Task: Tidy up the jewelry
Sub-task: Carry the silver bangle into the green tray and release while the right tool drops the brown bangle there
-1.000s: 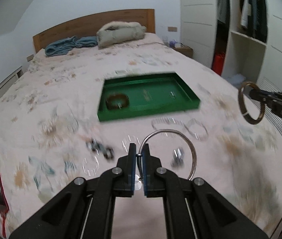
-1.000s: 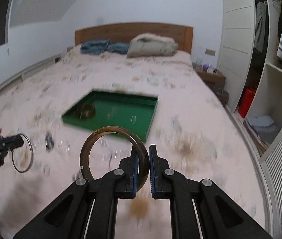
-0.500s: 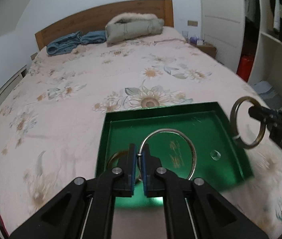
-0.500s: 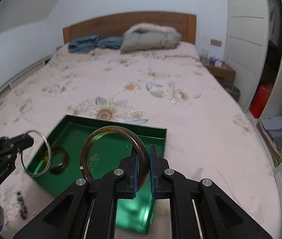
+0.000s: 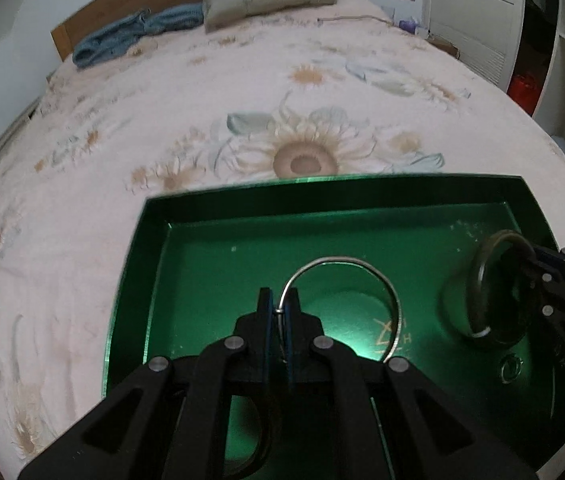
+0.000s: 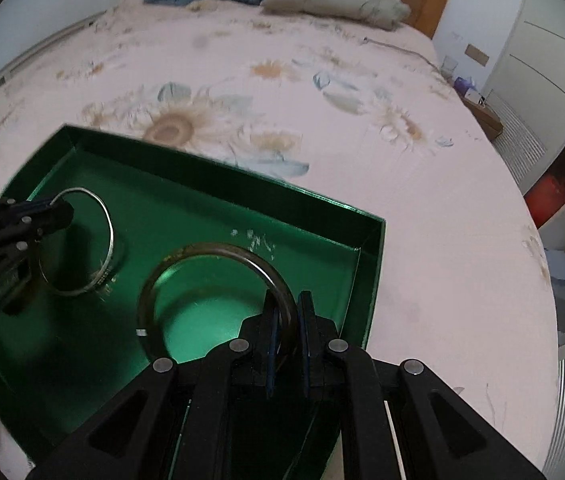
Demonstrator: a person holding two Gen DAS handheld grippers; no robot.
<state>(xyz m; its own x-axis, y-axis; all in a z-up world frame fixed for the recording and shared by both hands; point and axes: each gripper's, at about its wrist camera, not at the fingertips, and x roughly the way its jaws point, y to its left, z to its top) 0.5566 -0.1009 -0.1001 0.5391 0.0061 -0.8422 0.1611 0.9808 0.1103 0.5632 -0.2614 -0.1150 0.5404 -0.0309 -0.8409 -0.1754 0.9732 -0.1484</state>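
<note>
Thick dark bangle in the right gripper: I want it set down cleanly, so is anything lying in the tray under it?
Nothing visible. The tray floor beneath the dark bangle looks bare; a small ring lies nearer, to the side.

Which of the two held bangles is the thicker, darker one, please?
The brown bangle in the right gripper; the left gripper holds a thin silver one.

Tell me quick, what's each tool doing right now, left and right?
Left tool: closed on the thin silver bangle, over the green tray.
Right tool: closed on the thick dark bangle, over the same tray.
</note>
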